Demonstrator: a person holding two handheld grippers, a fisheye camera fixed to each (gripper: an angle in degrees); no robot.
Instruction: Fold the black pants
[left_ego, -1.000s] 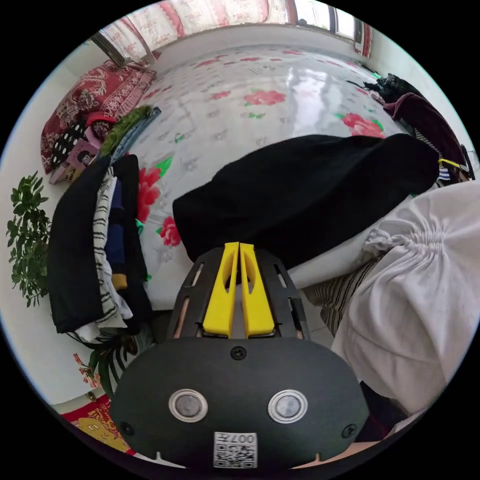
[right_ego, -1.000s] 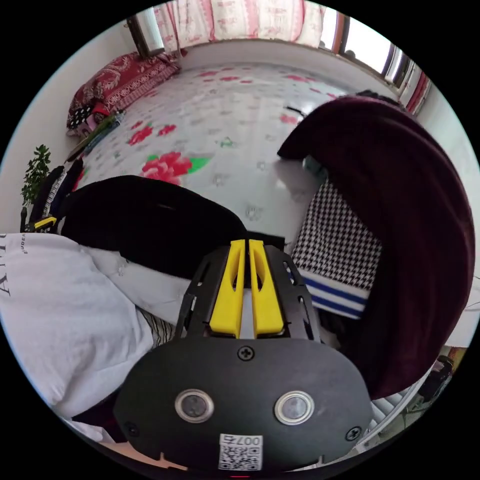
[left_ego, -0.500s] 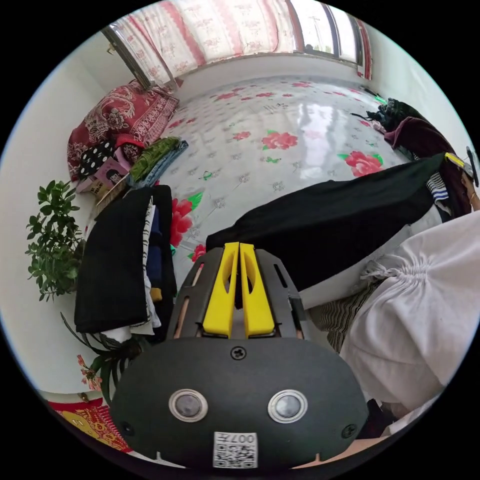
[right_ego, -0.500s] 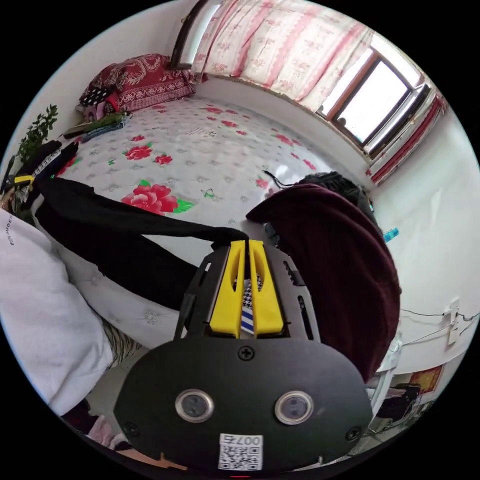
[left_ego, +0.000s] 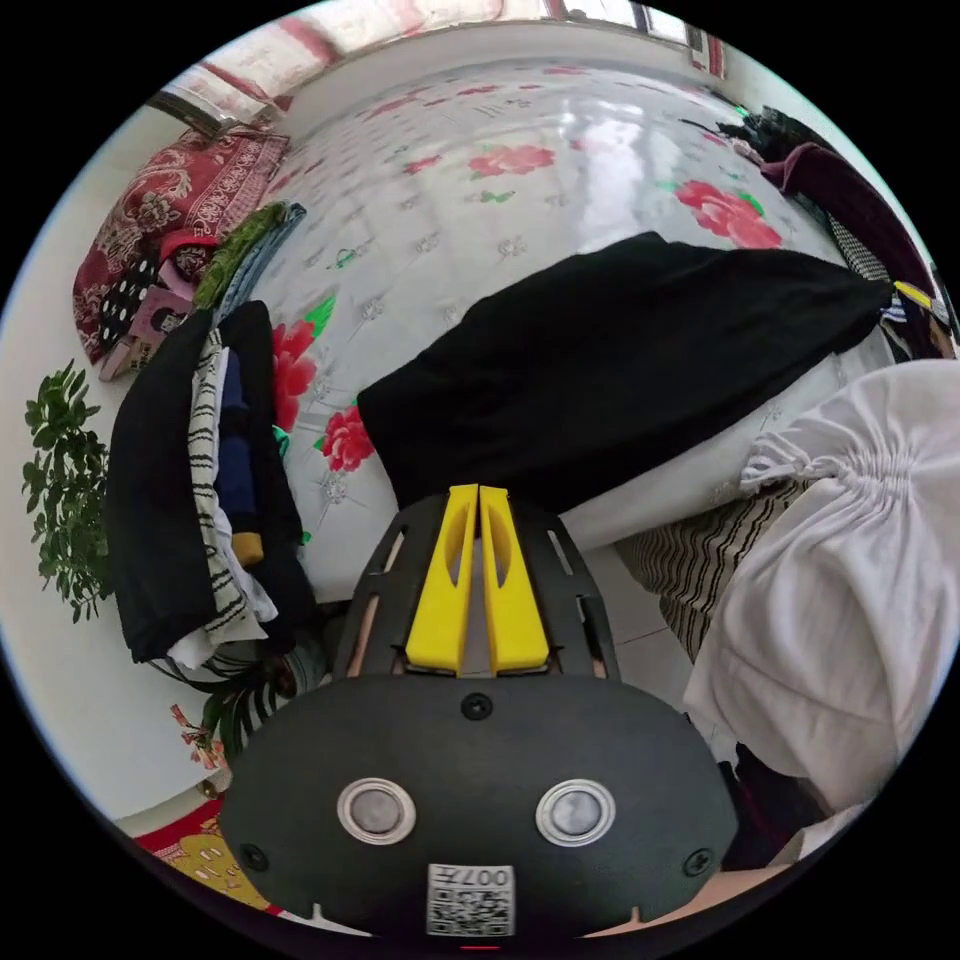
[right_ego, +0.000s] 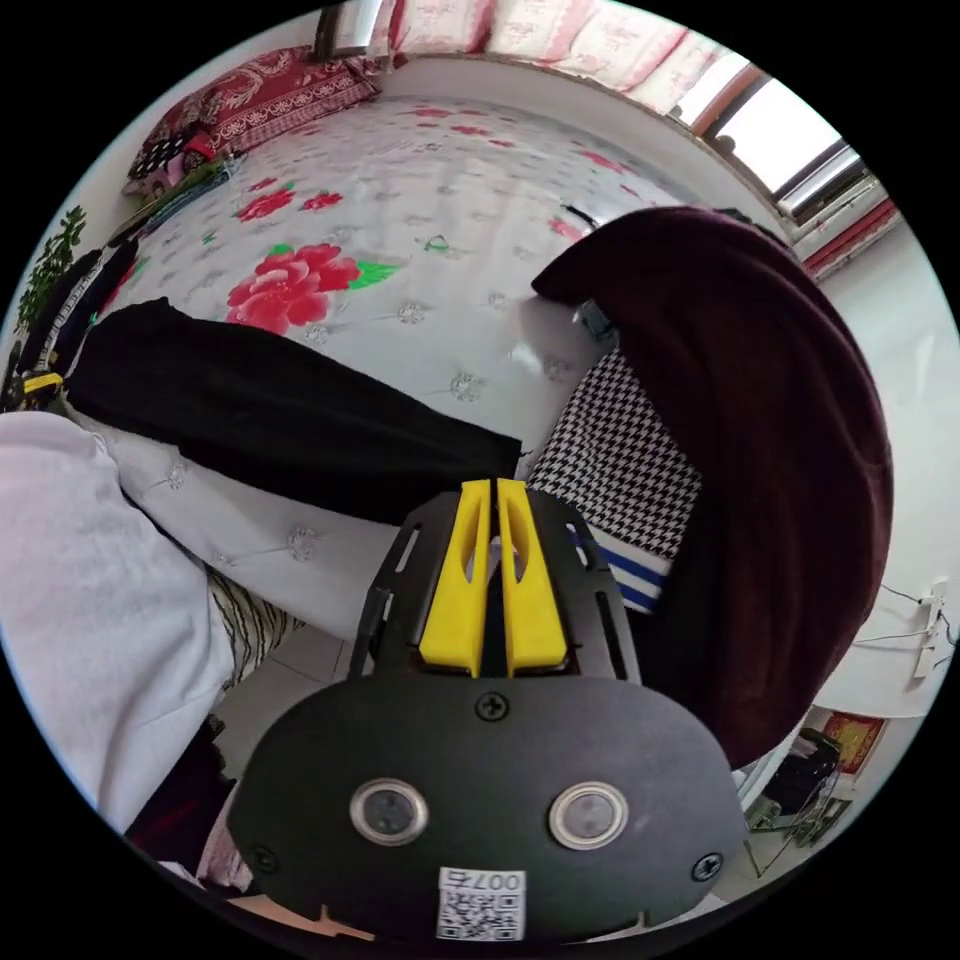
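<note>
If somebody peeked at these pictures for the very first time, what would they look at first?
Probably the black pants, stretched in a long band across the near edge of the flowery bed, with a yellow-jawed gripper at each end: the left gripper and the right gripper. Next, the big dark red garment heaped beside the right gripper.

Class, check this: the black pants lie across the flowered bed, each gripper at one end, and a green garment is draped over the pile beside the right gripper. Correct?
Not quite. The draped garment is dark maroon, not green, as the right gripper view shows. The rest holds: black pants across the flowered bed, left gripper and right gripper at opposite ends.
</note>
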